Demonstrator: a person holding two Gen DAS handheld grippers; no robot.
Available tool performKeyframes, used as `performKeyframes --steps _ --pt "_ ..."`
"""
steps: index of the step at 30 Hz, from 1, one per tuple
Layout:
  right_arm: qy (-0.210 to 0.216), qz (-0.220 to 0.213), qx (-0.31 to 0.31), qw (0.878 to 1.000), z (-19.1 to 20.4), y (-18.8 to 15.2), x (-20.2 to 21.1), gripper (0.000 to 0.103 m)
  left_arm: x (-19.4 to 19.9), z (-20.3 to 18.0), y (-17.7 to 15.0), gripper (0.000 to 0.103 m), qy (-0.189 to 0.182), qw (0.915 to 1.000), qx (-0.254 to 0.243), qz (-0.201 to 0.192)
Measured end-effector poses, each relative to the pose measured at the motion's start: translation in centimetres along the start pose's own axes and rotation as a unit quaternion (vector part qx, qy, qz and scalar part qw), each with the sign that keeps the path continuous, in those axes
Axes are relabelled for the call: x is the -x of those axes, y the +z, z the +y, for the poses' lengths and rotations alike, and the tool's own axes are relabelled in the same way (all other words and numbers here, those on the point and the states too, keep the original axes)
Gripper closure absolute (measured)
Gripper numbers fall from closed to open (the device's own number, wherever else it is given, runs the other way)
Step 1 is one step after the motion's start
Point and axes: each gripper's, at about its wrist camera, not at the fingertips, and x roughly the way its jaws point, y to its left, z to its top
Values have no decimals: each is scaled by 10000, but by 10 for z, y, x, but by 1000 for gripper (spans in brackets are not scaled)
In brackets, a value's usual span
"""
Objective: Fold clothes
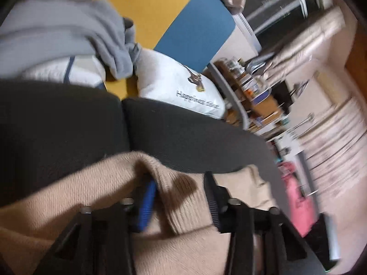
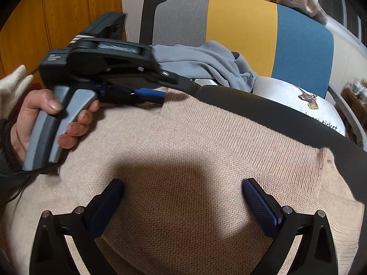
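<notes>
We saw a beige ribbed knit sweater (image 2: pixel 183 151) spread flat across a black padded surface (image 1: pixel 68 119), its far hem lying just short of that surface's dark rim. The left tongs (image 1: pixel 179 197) straddled a raised fold of the sweater's ribbed edge: the blue-padded finger (image 1: pixel 146 206) was tucked under the knit, the other black finger (image 1: pixel 213 197) stood on the far side, and a gap showed beside the cloth, so we could not tell whether the pads pressed it yet. In the right wrist view a bare hand (image 2: pixel 45 119) gripped the grey trigger handle of those left tongs, whose blue tip lay at the sweater's far left edge. The right tongs (image 2: pixel 183 197) hung released, fingers spread wide above the middle of the sweater, casting a shadow on it and holding nothing.

Beyond the surface stood a chair back in grey, yellow and blue panels (image 2: pixel 240 23). A crumpled grey garment (image 2: pixel 206 57) lay against it, partly over a white printed cushion (image 2: pixel 298 100). The left view was blurred at its right side.
</notes>
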Motion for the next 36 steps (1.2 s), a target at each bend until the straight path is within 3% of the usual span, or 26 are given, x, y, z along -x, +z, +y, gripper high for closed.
performKeyframes --steps 1,2,6,10,14,16,19,23,26,28,31,36 --pt "2 0 -2 10000 0 0 0 0 0 -1 -2 99 219 9997 -61 -109" --pt "4 -1 -4 10000 0 0 0 0 0 -2 -4 98 438 9987 -121 -218" --pt "17 -4 -17 10000 -2 0 0 0 15 19 -8 98 663 9944 505 -644" --pt "14 -1 -17 10000 -3 0 -1 0 10 13 -8 99 900 9943 281 -507" --pt "14 -8 -28 10000 -2 -1 -3 0 29 13 -14 93 934 9916 524 -729" --pt "17 -13 -39 10000 -2 -2 -3 0 42 14 -19 73 918 9893 701 -887" --pt "31 -18 -57 10000 -2 -4 -3 0 71 4 -40 67 977 9876 631 -1058" --pt "27 6 -60 10000 -2 -4 -4 0 98 -15 -85 65 1491 9841 66 -966" --pt "-40 99 -32 9999 0 -2 -2 0 110 -21 -116 65 1955 9775 -43 -787" --pt "-133 222 -18 9997 2 1 1 0 127 -28 -132 65 2012 9751 -124 -919" --pt "-226 193 -45 9995 12 -6 33 0 140 -33 -159 64 2259 9705 -201 -816" --pt "-607 298 -606 9959 -1 -53 88 0 143 -39 -201 64 2290 9712 -283 -585"
